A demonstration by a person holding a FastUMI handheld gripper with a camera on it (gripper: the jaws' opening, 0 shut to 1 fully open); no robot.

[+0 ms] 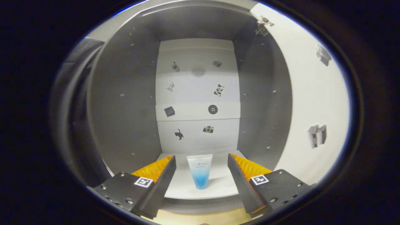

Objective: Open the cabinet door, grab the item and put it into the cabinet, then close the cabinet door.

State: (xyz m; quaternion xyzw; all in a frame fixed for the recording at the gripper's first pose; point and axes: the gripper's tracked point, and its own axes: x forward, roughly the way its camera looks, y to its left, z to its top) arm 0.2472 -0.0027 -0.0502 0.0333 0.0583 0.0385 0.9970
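The cabinet (125, 103) stands open before me, its grey side walls and white back panel in view. A small tube (200, 171), white at the top and blue toward its cap, stands cap-down on the cabinet's white bottom shelf (184, 190). It is between my two fingers but apart from both. My gripper (201, 161) is open, its fingertips at the shelf's front half, with gaps on either side of the tube. The white cabinet door (312, 93) is swung open to the right, hinge (263, 25) at its top.
The back panel carries several small black stickers, such as a cat (178, 134) and a button (212, 109). The shelf's front edge and a strip of light wooden surface (200, 217) lie below my fingers. The door's inner face bears grey stickers (317, 135).
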